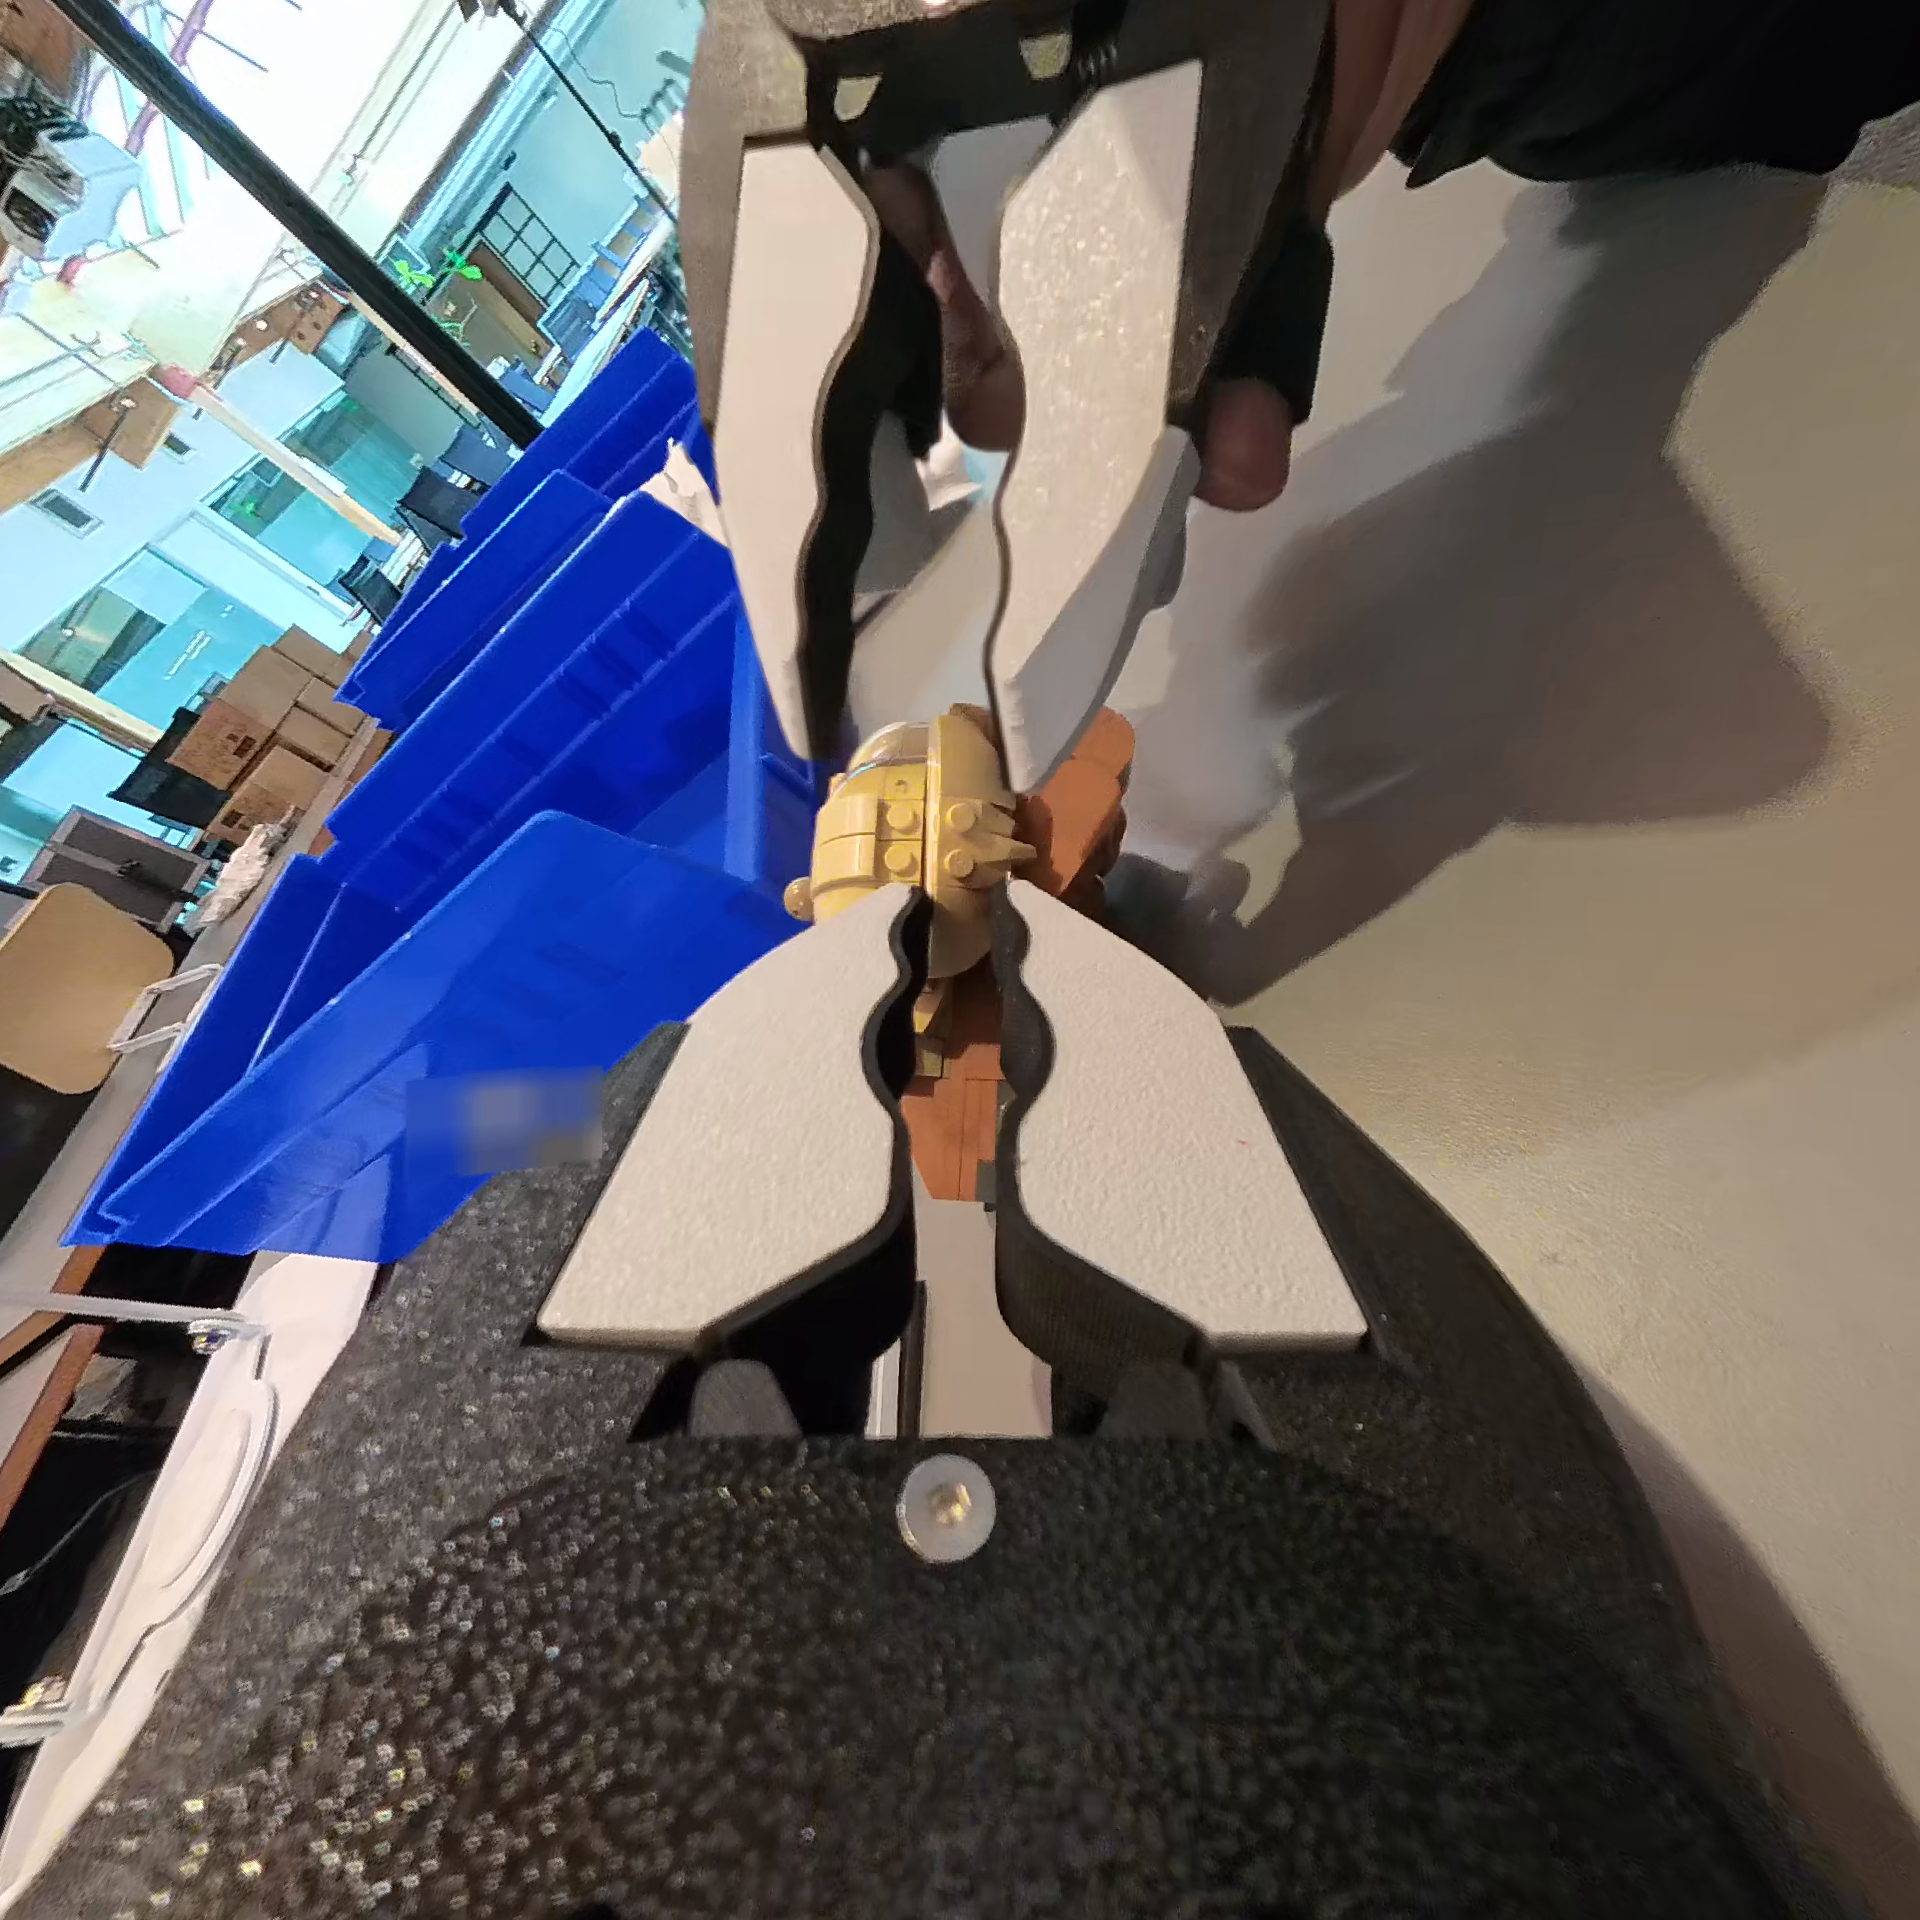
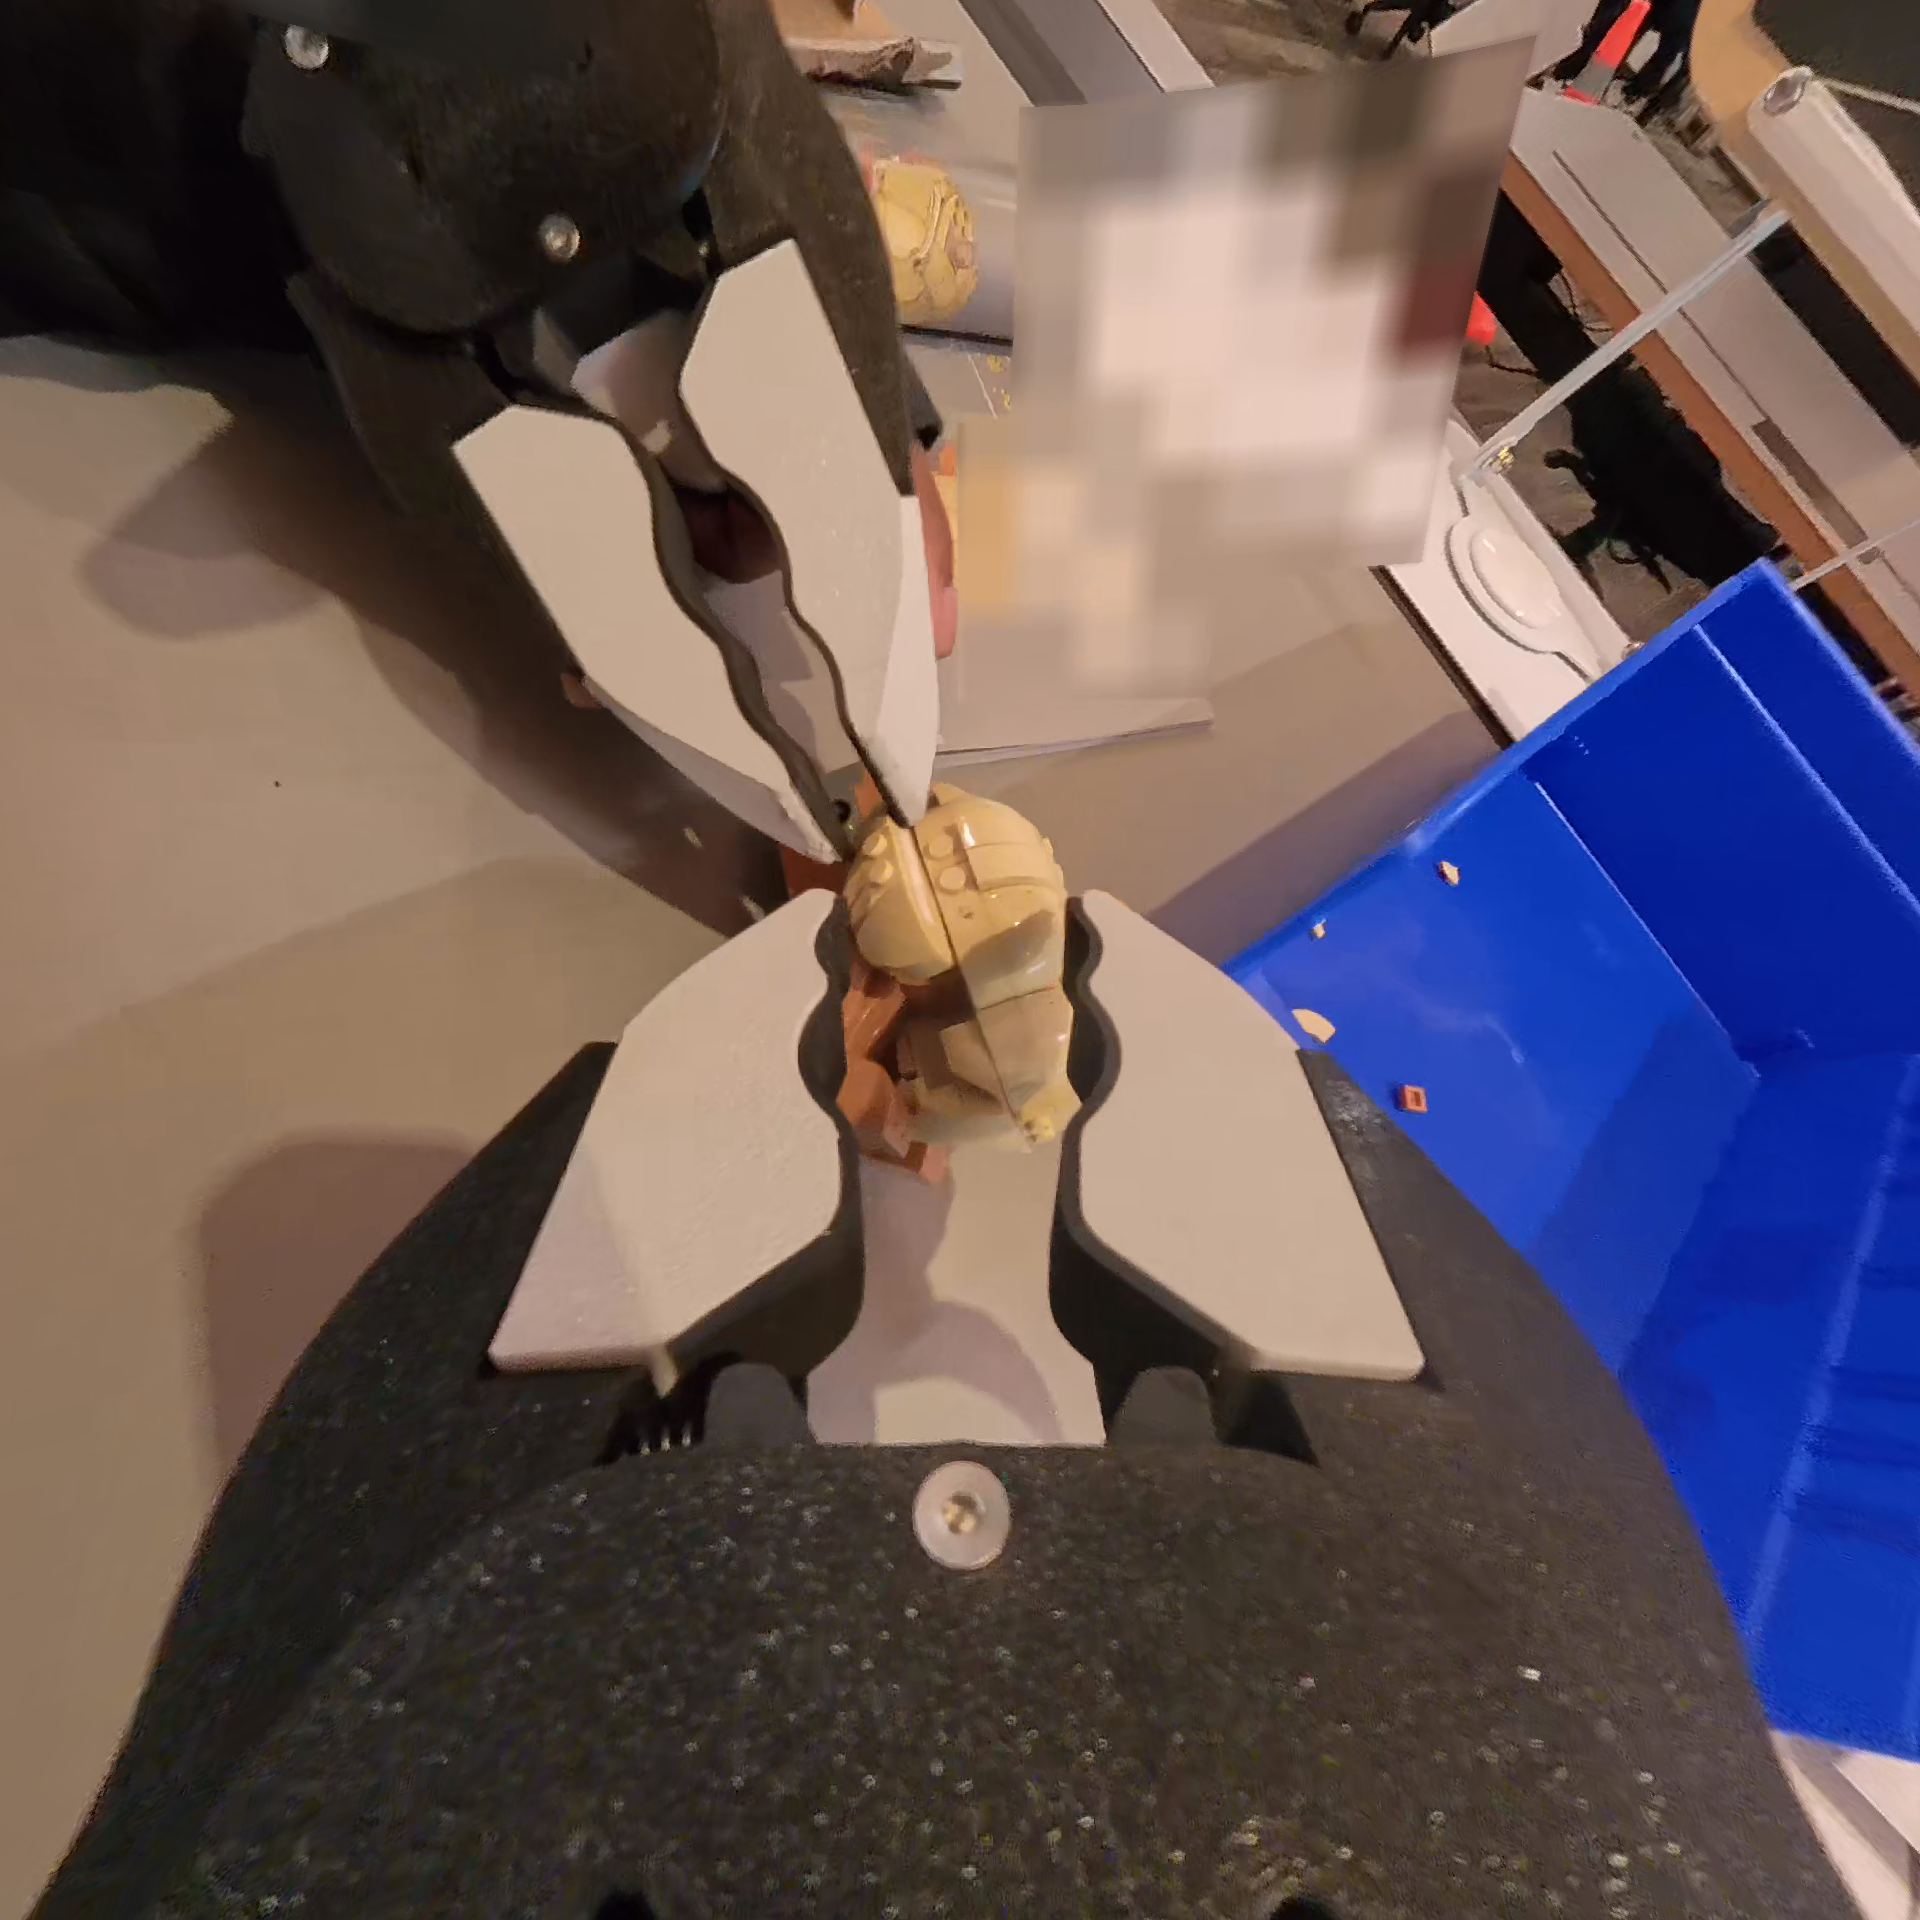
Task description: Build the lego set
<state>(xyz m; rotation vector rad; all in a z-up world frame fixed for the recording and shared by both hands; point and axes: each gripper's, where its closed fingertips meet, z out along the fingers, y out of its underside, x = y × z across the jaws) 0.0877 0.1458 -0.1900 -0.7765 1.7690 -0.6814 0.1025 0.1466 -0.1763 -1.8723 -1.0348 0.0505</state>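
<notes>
A tan and brown brick-built model (image 1: 904, 831) is held in the air between my two grippers. My left gripper (image 1: 961, 909) is shut on it, with both pads pinching a tan domed part. The right wrist view shows the left gripper (image 2: 862, 826) coming in from the top left, its tips clamped on the top of the model (image 2: 966, 914). My right gripper (image 2: 956, 909) is open, and its fingers stand wide on either side of the model's tan body. It reaches in from above in the left wrist view (image 1: 920, 764), with its tips apart at the model's far end.
Blue plastic bins (image 1: 468, 987) stand in a row to the left. One blue bin (image 2: 1662, 1039) holds a few small loose bricks. A blurred booklet (image 2: 1226, 364) and a tan round model (image 2: 925, 239) lie on the beige table (image 1: 1558, 1039). A hand (image 1: 1236, 447) holds the right gripper. The grippers are tip to tip, or close to it.
</notes>
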